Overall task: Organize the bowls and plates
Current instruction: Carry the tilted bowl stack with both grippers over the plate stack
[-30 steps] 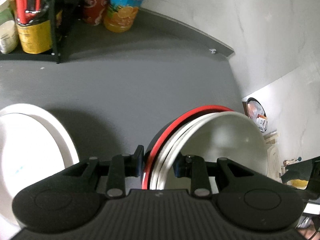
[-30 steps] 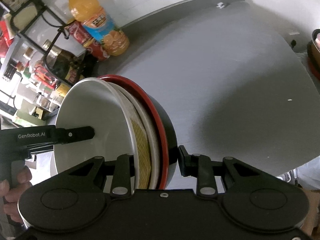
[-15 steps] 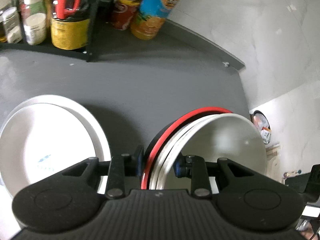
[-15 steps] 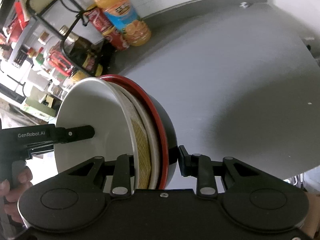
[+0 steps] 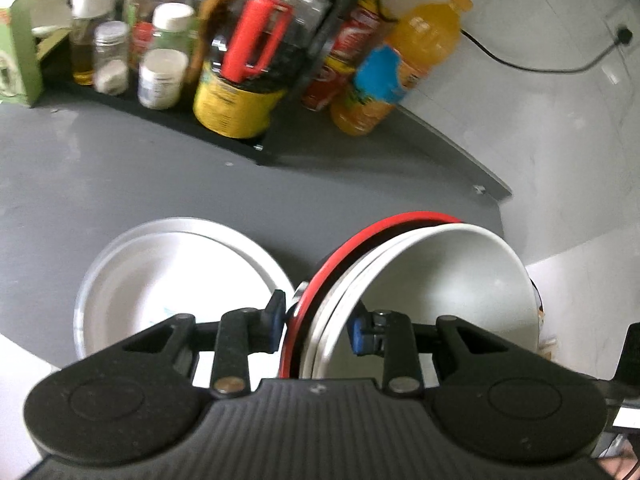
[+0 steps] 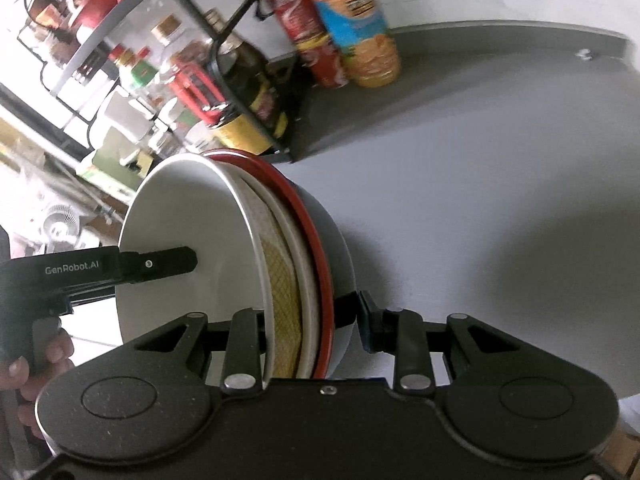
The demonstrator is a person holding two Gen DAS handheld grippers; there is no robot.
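Note:
A nested stack of bowls (image 5: 440,280) is held on edge above the grey counter: a white bowl innermost, a red-rimmed dark bowl outermost. My left gripper (image 5: 316,326) is shut on the stack's rim, one blue pad inside the white bowl, one behind the red rim. My right gripper (image 6: 316,328) is shut on the same bowl stack (image 6: 192,216) from the opposite side; a yellow-patterned bowl shows between the layers. The left gripper's finger reaches into the white bowl in the right wrist view. A white plate stack (image 5: 176,280) lies flat on the counter, left of the held bowls.
A black rack (image 5: 224,136) with jars, bottles and a yellow tin lines the counter's back. An orange juice bottle (image 5: 400,76) and a red can (image 5: 344,60) stand beside it. The grey counter (image 6: 480,184) ends at a raised edge on the right. A person's hand (image 6: 24,364) grips the left tool.
Both grippers have lifted and tipped back with the bowl stack, so the rack and bottles have come into view. The white plates now show further into the left wrist view.

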